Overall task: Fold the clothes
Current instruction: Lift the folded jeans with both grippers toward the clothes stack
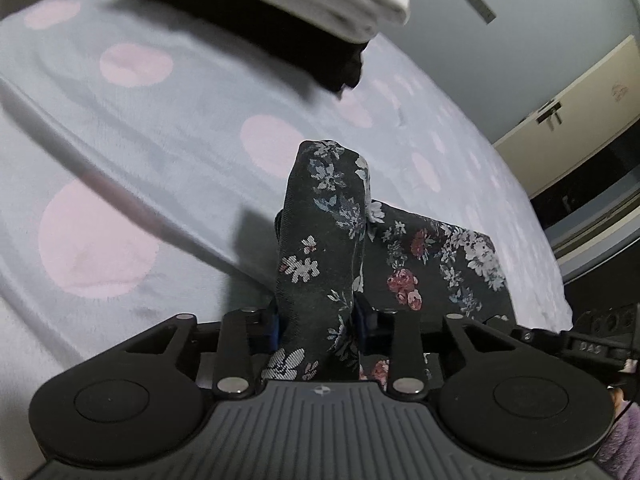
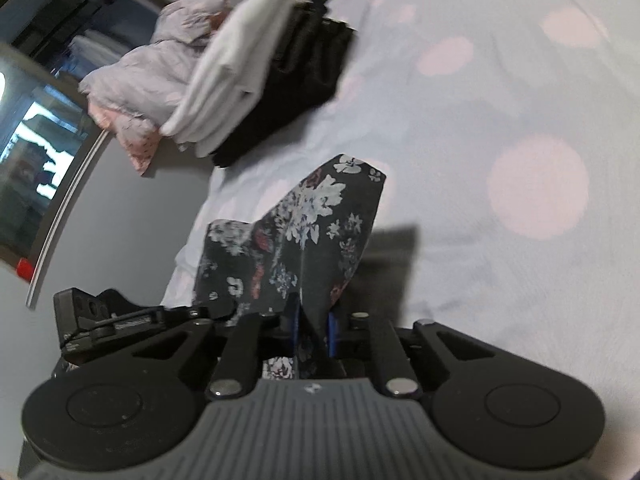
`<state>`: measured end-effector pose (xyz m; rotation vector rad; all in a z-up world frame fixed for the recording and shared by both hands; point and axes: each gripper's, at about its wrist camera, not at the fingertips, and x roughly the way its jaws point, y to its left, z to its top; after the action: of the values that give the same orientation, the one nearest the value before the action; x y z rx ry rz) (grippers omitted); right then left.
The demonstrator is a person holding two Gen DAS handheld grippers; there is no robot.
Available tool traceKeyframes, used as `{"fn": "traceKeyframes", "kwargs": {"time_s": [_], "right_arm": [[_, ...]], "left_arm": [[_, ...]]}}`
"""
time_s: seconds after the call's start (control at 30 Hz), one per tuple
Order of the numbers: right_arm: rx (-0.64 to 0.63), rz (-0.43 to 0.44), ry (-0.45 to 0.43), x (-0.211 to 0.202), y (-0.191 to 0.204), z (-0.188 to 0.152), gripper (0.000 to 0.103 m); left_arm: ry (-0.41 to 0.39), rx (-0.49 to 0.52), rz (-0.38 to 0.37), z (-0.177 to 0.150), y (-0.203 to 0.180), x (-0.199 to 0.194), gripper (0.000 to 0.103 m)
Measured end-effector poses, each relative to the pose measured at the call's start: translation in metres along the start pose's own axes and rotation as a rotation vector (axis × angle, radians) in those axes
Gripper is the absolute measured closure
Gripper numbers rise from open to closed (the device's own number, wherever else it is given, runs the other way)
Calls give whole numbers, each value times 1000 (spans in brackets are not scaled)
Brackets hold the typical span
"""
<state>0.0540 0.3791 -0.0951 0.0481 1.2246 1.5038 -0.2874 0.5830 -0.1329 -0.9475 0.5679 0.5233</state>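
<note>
Currently the floral garment [image 1: 320, 248] is being held at the lower centre of both frames, pinched between the nearly closed jaws of the left gripper [image 1: 318, 320] and the right gripper [image 2: 314, 328], above the dotted bed sheet [image 1: 160, 128]. Judging by the thin bite, the fabric is being risked: a slip could undo the fold, or the folded stack [image 2: 256, 80] at upper left could be brushed.

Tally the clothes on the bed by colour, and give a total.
Dark floral garment, held up by both the left tool and the right tool: 1
White folded pile: 1
Black folded pile: 1
Pale pink crumpled heap: 1
Total: 4
</note>
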Motion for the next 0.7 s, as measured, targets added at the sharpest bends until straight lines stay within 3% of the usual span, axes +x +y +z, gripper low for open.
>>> {"fn": "traceKeyframes", "kwargs": {"time_s": [0.17, 0.3, 0.5, 0.7], "right_arm": [[-97, 2, -1, -17, 35, 25, 90], [-171, 7, -10, -21, 70, 56, 90], [-246, 43, -73, -9, 126, 120, 90], [-317, 67, -200, 22, 176, 205, 90]], "left_arm": [[-83, -46, -55, 9, -8, -25, 71], [-148, -3, -18, 44, -28, -52, 72], [-244, 64, 105, 139, -68, -88, 72], [-367, 173, 242, 244, -111, -108, 72]]}}
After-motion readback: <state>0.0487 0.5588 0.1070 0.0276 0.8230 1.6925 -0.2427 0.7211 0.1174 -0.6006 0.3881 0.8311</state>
